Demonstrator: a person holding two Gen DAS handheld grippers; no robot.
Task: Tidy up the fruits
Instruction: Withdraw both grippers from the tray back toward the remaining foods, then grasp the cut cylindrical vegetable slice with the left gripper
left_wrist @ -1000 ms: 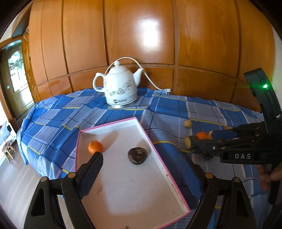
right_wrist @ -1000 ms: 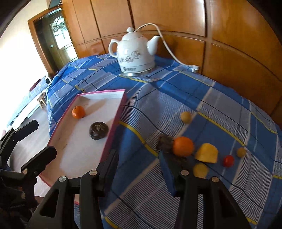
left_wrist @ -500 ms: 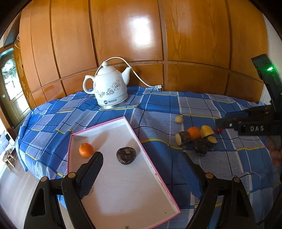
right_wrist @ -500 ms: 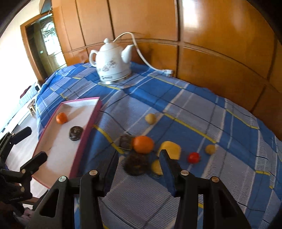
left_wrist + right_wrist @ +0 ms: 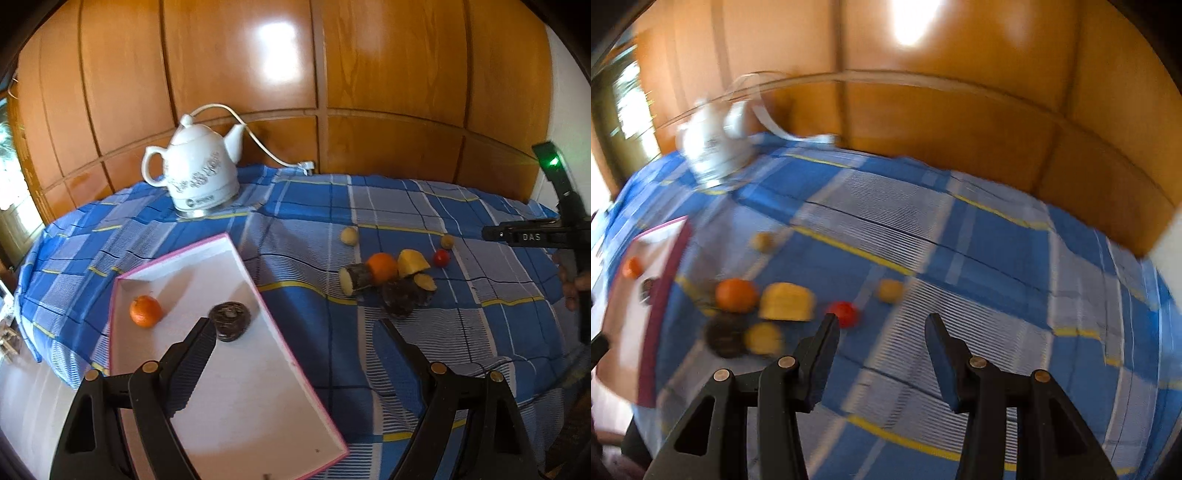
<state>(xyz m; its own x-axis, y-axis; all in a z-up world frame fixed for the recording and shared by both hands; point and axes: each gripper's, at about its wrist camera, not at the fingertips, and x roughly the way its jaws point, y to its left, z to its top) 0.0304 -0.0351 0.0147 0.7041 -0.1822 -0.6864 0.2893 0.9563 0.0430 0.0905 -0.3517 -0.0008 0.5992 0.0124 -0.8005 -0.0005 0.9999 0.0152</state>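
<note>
Two hand-held grippers frame the scene, and both are empty. Nearest, the left hand-held gripper (image 5: 295,325) stands wide over the pink-rimmed white tray (image 5: 280,332), whose floor already holds a small orange (image 5: 145,311) and a dark round fruit (image 5: 229,319). The right hand-held gripper (image 5: 881,321) has its jaws partly apart with nothing between them; a second ago it hung by the tray's edge, and it has since swung away to the right across the desk (image 5: 997,258), its view now smeared by the motion.

Beyond its fingertips lie the fruits still to be sorted: a red tomato (image 5: 844,313) just past the left finger, a yellow wedge (image 5: 786,301), a larger orange (image 5: 735,294), a dark round piece (image 5: 724,334) touching a yellow one (image 5: 762,338), and two small tan fruits (image 5: 890,290) farther out. The swing probably means the next pick is being lined up, with the tomato closest; most of the pile remains outside the tray.

Farthest back, a white kettle (image 5: 199,173) sits on the blue checked cloth (image 5: 406,206) against the wood panelling (image 5: 295,55).
</note>
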